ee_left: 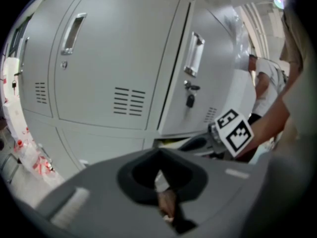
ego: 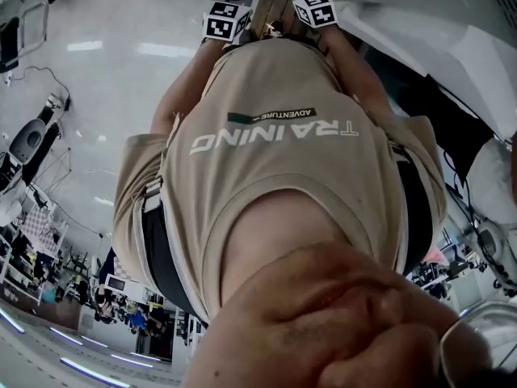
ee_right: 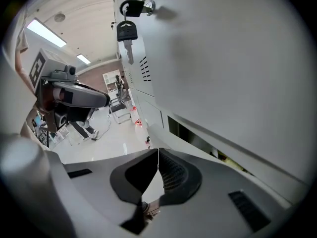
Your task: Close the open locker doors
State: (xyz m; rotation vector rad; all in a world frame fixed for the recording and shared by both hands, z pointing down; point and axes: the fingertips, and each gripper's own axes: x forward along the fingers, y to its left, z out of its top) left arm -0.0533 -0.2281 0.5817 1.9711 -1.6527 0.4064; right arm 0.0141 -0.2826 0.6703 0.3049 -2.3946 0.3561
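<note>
The left tool (ee_left: 158, 155) and right tool (ee_right: 158, 152) each have jaws pressed together, gripping nothing. A pale grey metal locker door (ee_right: 223, 58), a black-headed key (ee_right: 127, 32) hanging from its lock, stands ajar near the right tool.

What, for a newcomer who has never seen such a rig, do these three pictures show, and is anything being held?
There is no robot here. A person holds a hand tool with two jaws in each hand. The head view comes from a camera on the person's head that looks steeply down, so it mostly shows their beige shirt. The other two cameras ride on the tools.

The left gripper view looks at grey lockers. One is a closed door, and beside it an open door stands ajar with a key in its lock.

The right gripper is close to a locker door that has a hanging key in its lock.

Both pairs of jaws are together and hold nothing.
</note>
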